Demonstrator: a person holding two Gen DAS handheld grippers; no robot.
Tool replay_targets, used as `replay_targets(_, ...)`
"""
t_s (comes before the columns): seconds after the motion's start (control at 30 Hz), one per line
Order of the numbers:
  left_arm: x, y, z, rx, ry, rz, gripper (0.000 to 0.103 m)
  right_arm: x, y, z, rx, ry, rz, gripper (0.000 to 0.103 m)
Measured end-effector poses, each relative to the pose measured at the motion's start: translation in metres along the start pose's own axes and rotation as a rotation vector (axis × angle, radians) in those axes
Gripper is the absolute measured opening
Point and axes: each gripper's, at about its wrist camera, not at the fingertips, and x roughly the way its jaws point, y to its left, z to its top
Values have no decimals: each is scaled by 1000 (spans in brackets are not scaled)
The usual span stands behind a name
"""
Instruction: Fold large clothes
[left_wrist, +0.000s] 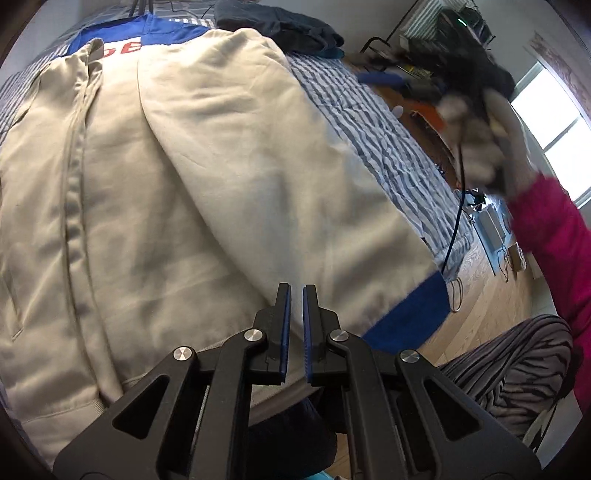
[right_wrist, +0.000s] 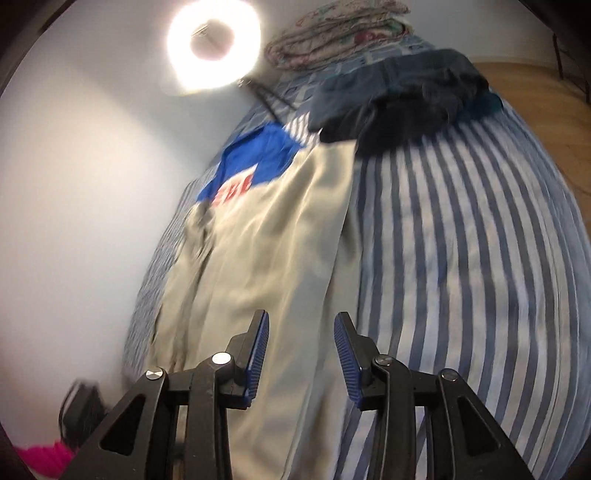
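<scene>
A beige jacket (left_wrist: 184, 184) with a blue yoke and red letters lies spread on a striped bed cover (left_wrist: 388, 155). One sleeve is folded across its body, and its blue cuff (left_wrist: 410, 314) rests near the bed's edge. My left gripper (left_wrist: 296, 291) hovers over that sleeve, shut, with no cloth visible between its pads. In the right wrist view my right gripper (right_wrist: 301, 325) stands open and empty above the jacket's (right_wrist: 258, 240) right edge. A person's hand (left_wrist: 476, 147) in a pink sleeve carries it, blurred, out over the bed's side.
A pile of dark clothes (right_wrist: 399, 107) sits at the far end of the bed cover (right_wrist: 461, 240), with a folded quilt (right_wrist: 332, 33) behind it. A ring light (right_wrist: 212, 44) glares by the white wall. Wooden floor (left_wrist: 491, 302), cables and clutter lie beside the bed.
</scene>
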Motion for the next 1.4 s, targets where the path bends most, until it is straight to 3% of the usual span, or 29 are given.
replay_targets(0.27, 19, 2, 4, 6, 29, -11, 2, 73, -32, 72, 50, -15, 20, 49)
replay_targets(0.4, 23, 3, 4, -3, 43, -29, 2, 97, -46, 82, 92, -19, 56, 48)
replay_targets(0.47, 22, 2, 3, 2, 44, -30, 2, 105, -49, 86, 100, -18, 80, 46)
replay_targets(0.53, 21, 1, 3, 10, 42, -29, 2, 110, -43, 90, 74, -16, 74, 31)
replay_targets(0.6, 20, 0, 2, 17, 32, -25, 2, 109, -31, 93, 28, -17, 25, 7)
replay_targets(0.67, 20, 0, 2, 20, 23, -28, 2, 105, -12, 96, -57, -25, -66, 1)
replay_targets(0.73, 20, -1, 1, 19, 24, -42, 2, 100, 3, 104, -124, -38, -195, 0)
replay_targets(0.83, 28, -4, -3, 44, 31, -33, 2, 101, 6, 111, -151, -68, -315, 0)
replay_targets(0.93, 38, -2, -9, 48, 49, -25, 2, 129, 0, 106, -152, 11, -353, 0)
replay_targets(1.0, 35, -1, -9, 38, 44, -37, 2, 133, -1, 102, -139, 40, -321, 5)
replay_targets(1.03, 31, 0, -9, 34, 41, -40, 2, 130, -2, 101, -120, 38, -315, 8)
replay_targets(1.1, 22, 1, -10, 27, 29, -41, 2, 114, -2, 100, -84, 26, -268, 24)
replay_targets(1.23, 4, 8, -11, 9, -6, -38, 2, 55, 21, 88, -130, -7, -199, 25)
replay_targets(1.4, -11, 16, -13, -36, -14, -55, 2, -16, 51, 42, -173, -8, -126, 26)
